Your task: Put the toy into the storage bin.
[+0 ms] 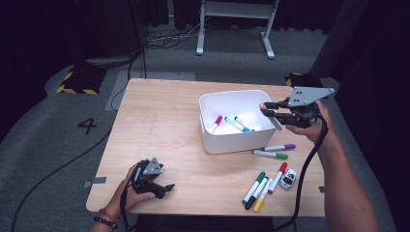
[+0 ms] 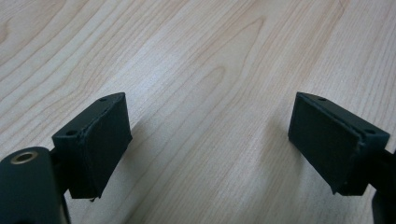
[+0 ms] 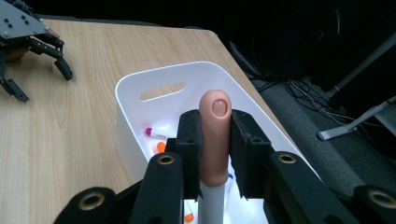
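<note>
Hovering over the white bin's (image 1: 232, 140) right rim, the right gripper (image 1: 269, 109) clamps a peach-capped marker (image 3: 215, 135). Three markers (image 1: 232, 123) lie inside. The left gripper (image 1: 162, 189) rests agape near the table's (image 1: 159, 121) front-left corner.

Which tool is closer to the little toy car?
Right. The right tool is above the white bin, behind the toy car. The left tool rests far across the table, near its front left corner.

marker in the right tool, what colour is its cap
Peach cap on the marker, clearest in the right gripper view.
</note>
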`<state>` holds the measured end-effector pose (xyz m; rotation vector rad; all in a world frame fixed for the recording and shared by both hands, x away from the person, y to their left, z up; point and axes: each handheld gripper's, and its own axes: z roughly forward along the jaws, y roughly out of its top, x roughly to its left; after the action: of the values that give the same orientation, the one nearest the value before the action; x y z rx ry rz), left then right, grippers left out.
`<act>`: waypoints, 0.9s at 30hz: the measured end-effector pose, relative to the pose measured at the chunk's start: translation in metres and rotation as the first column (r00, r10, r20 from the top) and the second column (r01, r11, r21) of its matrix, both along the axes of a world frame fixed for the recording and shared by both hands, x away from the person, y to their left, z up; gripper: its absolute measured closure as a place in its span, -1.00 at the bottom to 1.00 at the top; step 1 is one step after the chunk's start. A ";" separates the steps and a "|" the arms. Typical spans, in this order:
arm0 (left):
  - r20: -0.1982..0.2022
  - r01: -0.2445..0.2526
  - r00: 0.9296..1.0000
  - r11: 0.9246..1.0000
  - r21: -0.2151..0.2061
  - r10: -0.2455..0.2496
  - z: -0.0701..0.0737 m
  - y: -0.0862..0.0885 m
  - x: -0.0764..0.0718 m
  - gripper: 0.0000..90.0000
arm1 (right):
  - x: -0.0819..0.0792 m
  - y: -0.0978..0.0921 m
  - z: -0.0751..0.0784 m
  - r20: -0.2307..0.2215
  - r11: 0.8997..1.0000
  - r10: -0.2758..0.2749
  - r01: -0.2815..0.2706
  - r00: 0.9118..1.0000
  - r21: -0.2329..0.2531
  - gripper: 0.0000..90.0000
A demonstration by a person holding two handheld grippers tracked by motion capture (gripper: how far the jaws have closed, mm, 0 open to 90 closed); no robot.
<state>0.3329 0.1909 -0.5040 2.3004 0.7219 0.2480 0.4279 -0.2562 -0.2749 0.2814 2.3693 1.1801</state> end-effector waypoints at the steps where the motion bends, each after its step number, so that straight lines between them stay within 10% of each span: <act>1: -0.003 0.000 1.000 1.000 -0.002 0.000 0.000 0.000 0.000 -0.71 | 0.001 0.001 0.001 0.003 1.000 -0.002 0.002 1.000 -0.004 0.65; 18: 0.000 -0.002 1.000 1.000 -0.002 0.002 0.000 0.000 0.000 -0.71 | 0.033 0.030 -0.010 -0.023 0.999 -0.012 0.011 1.000 -0.041 0.65; 27: 0.000 -0.002 1.000 1.000 -0.003 0.002 0.000 0.000 0.000 -0.71 | 0.052 0.049 -0.029 -0.066 0.990 -0.034 0.025 0.997 -0.136 0.65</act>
<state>0.3328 0.1908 -0.5041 2.2976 0.7238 0.2473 0.4803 -0.2073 -0.3042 0.3147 2.4823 1.0059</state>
